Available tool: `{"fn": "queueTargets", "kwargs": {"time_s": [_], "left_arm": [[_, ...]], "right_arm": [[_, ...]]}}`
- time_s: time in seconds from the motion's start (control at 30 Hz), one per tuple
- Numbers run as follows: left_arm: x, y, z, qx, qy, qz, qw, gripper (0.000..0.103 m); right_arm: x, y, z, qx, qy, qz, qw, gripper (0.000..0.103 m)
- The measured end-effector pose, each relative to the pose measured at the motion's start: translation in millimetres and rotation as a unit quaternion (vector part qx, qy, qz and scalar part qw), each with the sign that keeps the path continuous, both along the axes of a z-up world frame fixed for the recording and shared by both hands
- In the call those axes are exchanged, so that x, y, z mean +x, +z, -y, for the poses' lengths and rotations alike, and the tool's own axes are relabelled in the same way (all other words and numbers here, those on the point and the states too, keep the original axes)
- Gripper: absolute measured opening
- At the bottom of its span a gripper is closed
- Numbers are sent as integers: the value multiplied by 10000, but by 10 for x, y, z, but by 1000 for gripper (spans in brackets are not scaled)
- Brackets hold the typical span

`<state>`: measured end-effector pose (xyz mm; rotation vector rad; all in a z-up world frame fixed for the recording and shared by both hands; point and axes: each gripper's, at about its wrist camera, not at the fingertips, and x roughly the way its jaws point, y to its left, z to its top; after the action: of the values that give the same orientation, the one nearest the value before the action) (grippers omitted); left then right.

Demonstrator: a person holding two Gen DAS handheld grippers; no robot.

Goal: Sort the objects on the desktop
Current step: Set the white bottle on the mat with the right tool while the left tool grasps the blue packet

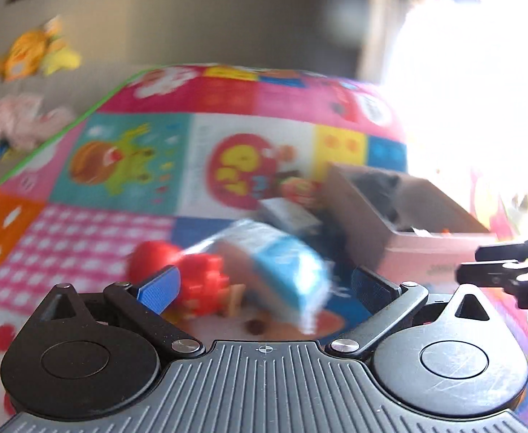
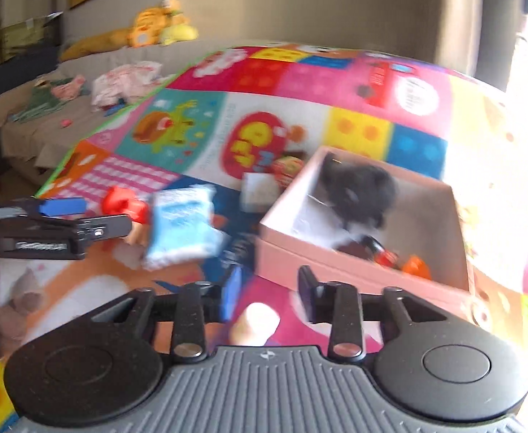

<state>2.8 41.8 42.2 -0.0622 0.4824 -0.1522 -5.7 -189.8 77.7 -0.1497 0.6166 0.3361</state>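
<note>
The left gripper (image 1: 264,288) has its blue pads spread apart over a red toy (image 1: 199,281) and a blue-and-white packet (image 1: 282,263) lying on the colourful mat (image 1: 119,166). The right gripper (image 2: 269,290) is also apart, empty, just before the pink box (image 2: 336,263), which holds a dark fluffy thing (image 2: 361,187)

no legible text, all print blurred
</note>
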Motion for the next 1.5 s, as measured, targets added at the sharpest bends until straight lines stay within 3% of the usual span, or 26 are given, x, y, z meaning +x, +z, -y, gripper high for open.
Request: {"fn": "queueTargets", "kwargs": {"time_s": [0.1, 0.2, 0.27, 0.43, 0.6, 0.63, 0.67, 0.7, 0.8, 0.97, 1.1, 1.2, 1.27, 1.37, 1.5], "left_arm": [[154, -28, 243, 355, -42, -145, 9993, 103], [271, -42, 276, 207, 162, -442, 9987, 103], [274, -52, 270, 60, 67, -568, 9983, 103], [322, -84, 398, 192, 12, -661, 9976, 103], [626, -140, 553, 660, 244, -637, 9955, 103], [690, -167, 542, 698, 307, -689, 9947, 98], [740, -192, 521, 722, 379, -751, 9938, 79], [777, -213, 487, 743, 441, -821, 9929, 71], [723, -219, 414, 665, 399, -834, 9935, 69], [389, -206, 477, 877, -10, -770, 9932, 67], [-11, -162, 521, 699, -793, -857, 9907, 67], [-317, -141, 576, 625, -1589, -926, 9810, 70], [-457, -138, 608, 699, -1857, -947, 9755, 72], [-528, -138, 611, 978, -1744, -865, 9760, 85], [-399, -152, 477, 1198, -1274, -878, 9807, 90]], "right_arm": [[-51, -177, 109, -17, -266, 52, 9996, 55], [-145, -320, 208, -44, -456, 239, 9987, 66], [-207, -388, 265, -85, -543, 394, 9977, 70], [-222, -472, 411, 191, -679, 450, 9965, 77], [-181, -552, 454, 331, -907, 388, 9946, 81], [-174, -550, 462, 364, -902, 382, 9945, 81], [-178, -551, 471, 419, -915, 399, 9941, 84], [-175, -554, 483, 470, -934, 398, 9937, 90], [-137, -567, 518, 584, -1019, 305, 9926, 93], [-84, -585, 559, 707, -1147, 154, 9908, 98], [-91, -588, 527, 612, -1145, 165, 9914, 101], [-107, -582, 492, 511, -1100, 213, 9924, 103], [-108, -578, 478, 470, -1095, 222, 9926, 103], [-109, -582, 477, 462, -1102, 207, 9926, 103], [-123, -578, 491, 501, -1157, 176, 9919, 103]]}}
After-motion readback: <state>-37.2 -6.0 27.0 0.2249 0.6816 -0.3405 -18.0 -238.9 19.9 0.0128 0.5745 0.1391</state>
